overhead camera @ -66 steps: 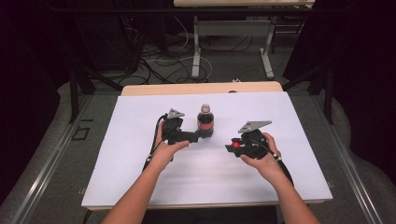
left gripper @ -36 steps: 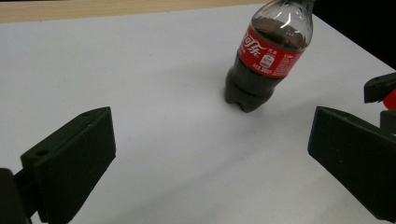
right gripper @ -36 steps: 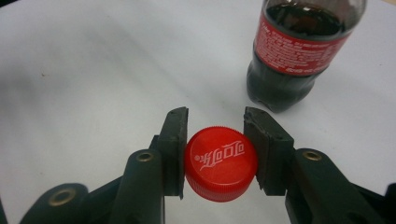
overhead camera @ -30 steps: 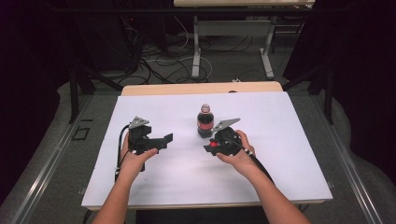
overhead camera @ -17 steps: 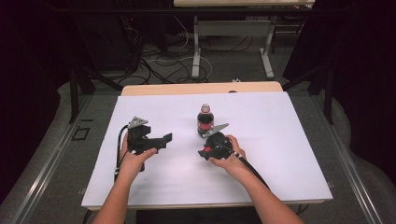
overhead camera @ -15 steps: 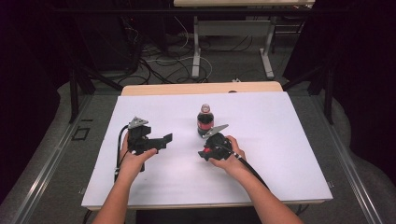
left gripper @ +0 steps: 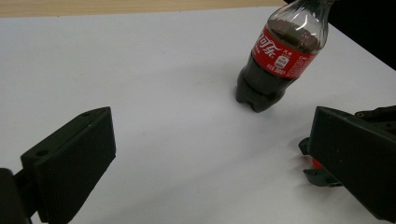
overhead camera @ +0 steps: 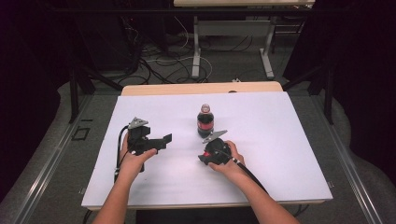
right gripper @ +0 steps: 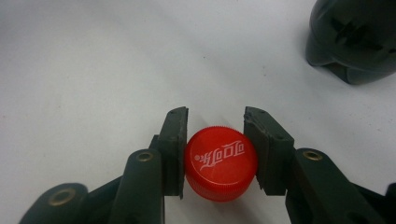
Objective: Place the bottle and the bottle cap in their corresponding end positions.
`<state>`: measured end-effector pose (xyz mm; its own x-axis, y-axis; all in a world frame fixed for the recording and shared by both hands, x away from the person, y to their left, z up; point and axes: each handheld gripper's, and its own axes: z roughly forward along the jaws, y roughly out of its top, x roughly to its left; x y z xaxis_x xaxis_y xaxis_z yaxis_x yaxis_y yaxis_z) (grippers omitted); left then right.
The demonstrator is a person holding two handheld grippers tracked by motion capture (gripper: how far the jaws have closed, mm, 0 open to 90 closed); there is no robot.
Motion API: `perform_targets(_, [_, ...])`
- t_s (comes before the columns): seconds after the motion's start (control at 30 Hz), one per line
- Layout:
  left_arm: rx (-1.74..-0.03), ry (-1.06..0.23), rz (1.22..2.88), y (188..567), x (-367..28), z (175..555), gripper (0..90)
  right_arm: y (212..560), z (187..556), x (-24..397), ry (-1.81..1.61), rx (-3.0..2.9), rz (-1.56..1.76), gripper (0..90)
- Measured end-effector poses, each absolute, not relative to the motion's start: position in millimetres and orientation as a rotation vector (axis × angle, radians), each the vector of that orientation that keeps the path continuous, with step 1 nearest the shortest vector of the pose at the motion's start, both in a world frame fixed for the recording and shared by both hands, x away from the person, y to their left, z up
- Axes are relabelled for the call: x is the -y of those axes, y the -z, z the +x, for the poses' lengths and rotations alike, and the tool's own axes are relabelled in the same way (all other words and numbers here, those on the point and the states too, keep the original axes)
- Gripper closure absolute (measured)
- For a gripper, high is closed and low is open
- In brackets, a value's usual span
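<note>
A cola bottle (overhead camera: 205, 122) with a red label stands upright and uncapped near the middle of the white table (overhead camera: 280, 140); the left gripper view shows the bottle (left gripper: 275, 56) too. My right gripper (overhead camera: 202, 157) is low over the table just in front of the bottle, shut on the red bottle cap (overhead camera: 206, 154). In the right gripper view the cap (right gripper: 219, 161) sits squeezed between both pads, with the bottle's base (right gripper: 352, 42) at the upper right. My left gripper (overhead camera: 163, 140) rests to the left, open (left gripper: 210, 158), with nothing between its jaws.
A wooden strip (overhead camera: 201, 88) borders the table's far side. Beyond it, cables and metal table legs (overhead camera: 196, 51) lie on the dark floor. White surface stretches right of the bottle and along the front edge.
My right gripper has come down and leftward from the bottle's top toward the table, carrying the cap. My left gripper earlier let go of the bottle and drew back left; lately it stays put.
</note>
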<state>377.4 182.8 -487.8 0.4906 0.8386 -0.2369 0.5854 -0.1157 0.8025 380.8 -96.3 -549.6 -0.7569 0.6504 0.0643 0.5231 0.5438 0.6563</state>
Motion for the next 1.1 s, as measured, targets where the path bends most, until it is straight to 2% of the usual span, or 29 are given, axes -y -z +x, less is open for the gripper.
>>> perform_targets(0.63, [-1.205, -0.345, 1.796, 490.4, -181.9, 378.0, 1.0, 552.4, 376.2, 95.4, -1.0, -2.607, 0.993, 59.9])
perform_targets(0.97, [-1.213, -0.337, 1.806, 491.4, -183.0, 378.5, 1.0, 553.3, 376.2, 95.9, -1.017, -2.608, 1.005, 51.7])
perform_targets(1.1, [-1.217, -0.327, 1.818, 491.0, -183.7, 378.6, 1.1, 552.8, 376.4, 96.2, -1.011, -2.603, 1.042, 45.1])
